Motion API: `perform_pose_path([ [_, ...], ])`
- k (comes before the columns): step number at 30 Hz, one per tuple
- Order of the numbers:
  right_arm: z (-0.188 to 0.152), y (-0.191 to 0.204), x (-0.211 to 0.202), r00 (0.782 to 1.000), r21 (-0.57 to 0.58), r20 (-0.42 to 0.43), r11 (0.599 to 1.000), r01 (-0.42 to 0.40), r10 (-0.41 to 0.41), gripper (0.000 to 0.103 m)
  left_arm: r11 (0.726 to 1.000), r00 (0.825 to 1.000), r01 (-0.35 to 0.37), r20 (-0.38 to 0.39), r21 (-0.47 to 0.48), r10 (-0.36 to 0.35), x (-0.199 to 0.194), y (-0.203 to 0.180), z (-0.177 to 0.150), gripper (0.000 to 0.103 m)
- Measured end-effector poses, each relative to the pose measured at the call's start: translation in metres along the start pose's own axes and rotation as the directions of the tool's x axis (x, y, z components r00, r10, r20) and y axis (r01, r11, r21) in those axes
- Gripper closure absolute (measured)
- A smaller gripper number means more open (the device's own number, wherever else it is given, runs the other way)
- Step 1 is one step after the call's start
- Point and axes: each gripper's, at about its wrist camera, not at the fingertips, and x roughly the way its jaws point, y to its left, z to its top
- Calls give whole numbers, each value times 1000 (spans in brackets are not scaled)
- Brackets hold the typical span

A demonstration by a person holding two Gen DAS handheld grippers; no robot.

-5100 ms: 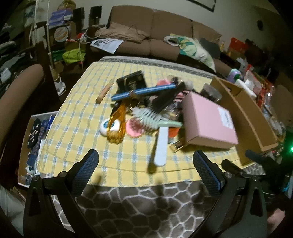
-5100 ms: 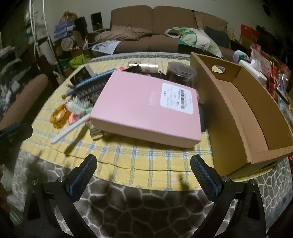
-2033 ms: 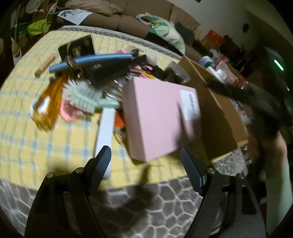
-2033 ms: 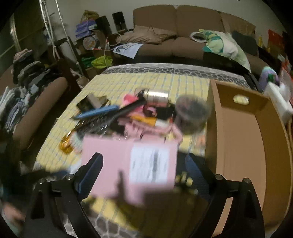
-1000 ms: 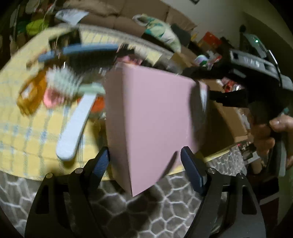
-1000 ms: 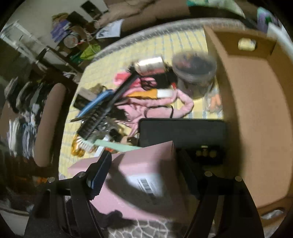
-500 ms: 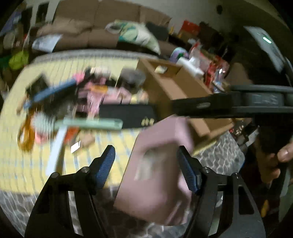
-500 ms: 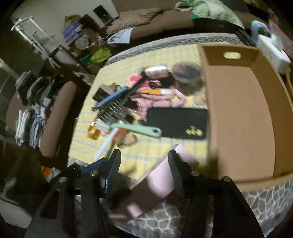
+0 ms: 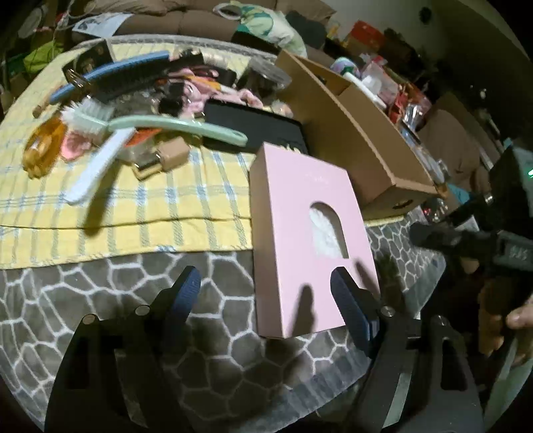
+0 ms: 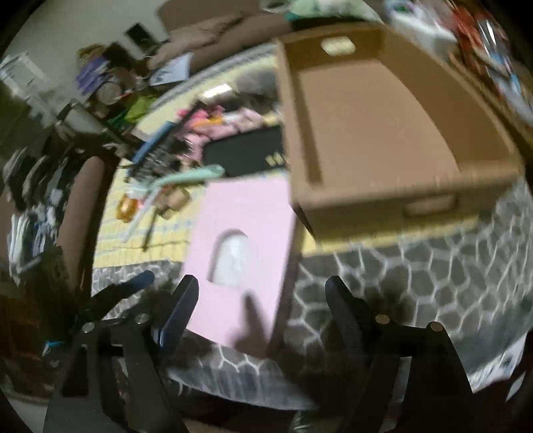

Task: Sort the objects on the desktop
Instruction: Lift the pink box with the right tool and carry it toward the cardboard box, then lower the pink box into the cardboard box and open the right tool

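A flat pink box (image 9: 309, 239) with an arched window lies at the table's front edge, beside the open cardboard box (image 9: 359, 133); it also shows in the right wrist view (image 10: 240, 253). My left gripper (image 9: 266, 299) is open just in front of the pink box, not holding it. My right gripper (image 10: 263, 306) is open, with the pink box near its left finger and the cardboard box (image 10: 383, 116) ahead. A pile of brushes, combs and clips (image 9: 116, 96) and a black case (image 9: 256, 126) lie on the yellow checked cloth.
The grey patterned cover (image 9: 116, 299) hangs over the table's front edge. A sofa (image 9: 200, 16) stands behind the table. Cluttered goods (image 9: 383, 76) sit beyond the cardboard box. The right gripper's body and the hand holding it (image 9: 499, 253) show at the right.
The pink box was lifted off the pile, turned over, and now lies window side up at the front edge. Both grippers have let go and pulled back; the black case is uncovered.
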Motion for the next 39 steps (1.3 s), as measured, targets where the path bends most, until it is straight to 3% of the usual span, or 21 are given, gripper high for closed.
perform_pose_path([
  [4,-16,-14,36,998,64,-63,998,3,1,23,1000,999,-5,-47,31,6,21,-11,-5,25],
  [5,-19,-16,45,997,80,-81,997,3,4,30,999,998,-9,-60,33,11,25,-12,-6,26],
  [6,-22,-18,54,995,103,-95,995,-18,28,30,1000,998,2,-70,29,0,31,-12,-8,26],
  [8,-26,-21,61,986,169,-91,978,-124,140,42,999,996,46,-72,0,-46,34,-12,-10,30],
  [9,-25,-20,60,986,177,-84,976,-124,141,42,998,996,58,-64,-4,-58,33,-13,-11,35],
  [10,-25,-17,57,989,166,-77,980,-111,125,42,998,996,66,-63,5,-66,31,-15,-11,40],
  [14,-24,1,46,994,63,-70,995,-74,78,45,998,998,40,-42,57,-38,14,-23,-12,40],
  [19,-21,17,23,992,3,-38,993,-117,117,45,998,999,34,22,60,-35,-24,-30,-6,40],
  [25,-6,46,-23,989,-106,41,985,-135,140,45,995,992,28,121,98,-40,-71,-59,22,38],
  [29,17,42,-62,985,-155,88,979,-130,145,45,991,986,40,155,131,-60,-81,-91,53,38],
  [34,50,6,-87,985,-145,127,985,-99,117,45,986,984,55,158,158,-80,-54,-136,92,38],
  [39,90,-49,-89,990,-85,113,994,-74,84,45,984,987,88,121,153,-107,3,-172,129,38],
])
